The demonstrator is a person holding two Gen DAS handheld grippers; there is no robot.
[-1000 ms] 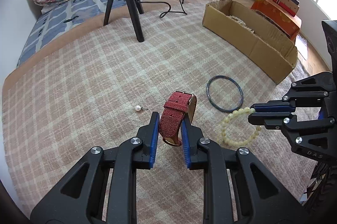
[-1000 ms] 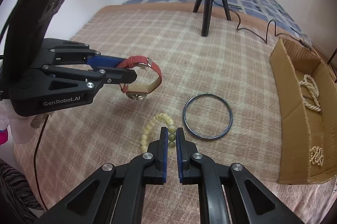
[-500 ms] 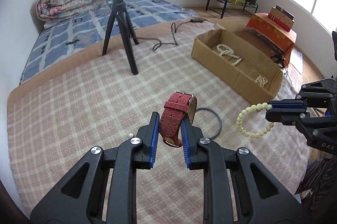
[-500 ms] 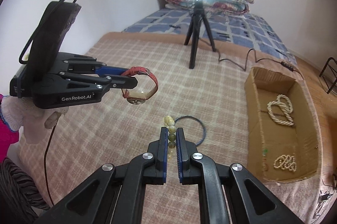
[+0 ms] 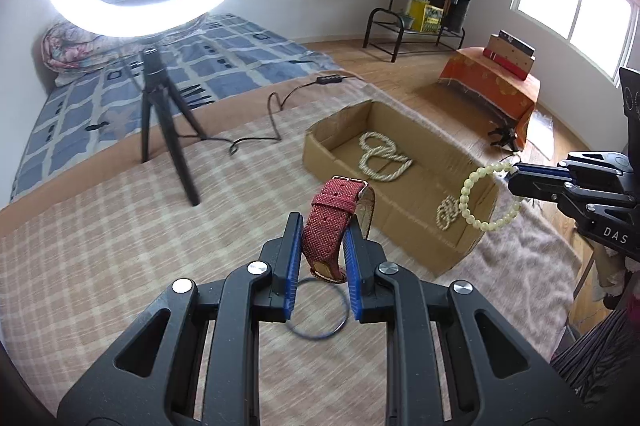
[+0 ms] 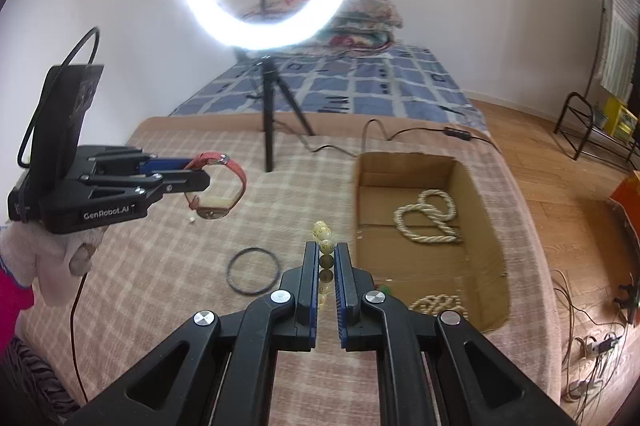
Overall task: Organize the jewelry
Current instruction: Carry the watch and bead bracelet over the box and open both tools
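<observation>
My left gripper (image 5: 322, 226) is shut on a red woven-strap watch (image 5: 332, 222), held in the air above the checked blanket. In the right wrist view the same gripper (image 6: 200, 177) carries the watch (image 6: 218, 185) at the left. My right gripper (image 6: 325, 246) is shut on a pale yellow bead bracelet (image 6: 325, 246); in the left wrist view that bracelet (image 5: 472, 201) hangs from its tips (image 5: 510, 177) over the near end of the cardboard box (image 5: 320, 149). A dark blue bangle (image 6: 253, 270) lies on the blanket, and a small pearl earring (image 6: 192, 221) beyond it.
The open box (image 6: 464, 177) holds a thick cream rope necklace (image 6: 428, 218) and a small pearl piece (image 6: 436, 304). A ring light on a black tripod (image 6: 268, 129) stands behind, its cable trailing past the box. Wooden floor lies right of the blanket.
Both grippers have risen and moved toward the box with their pieces. The bracelet now hangs over the box's near end; the bangle and earring stay on the blanket, lower in view.
</observation>
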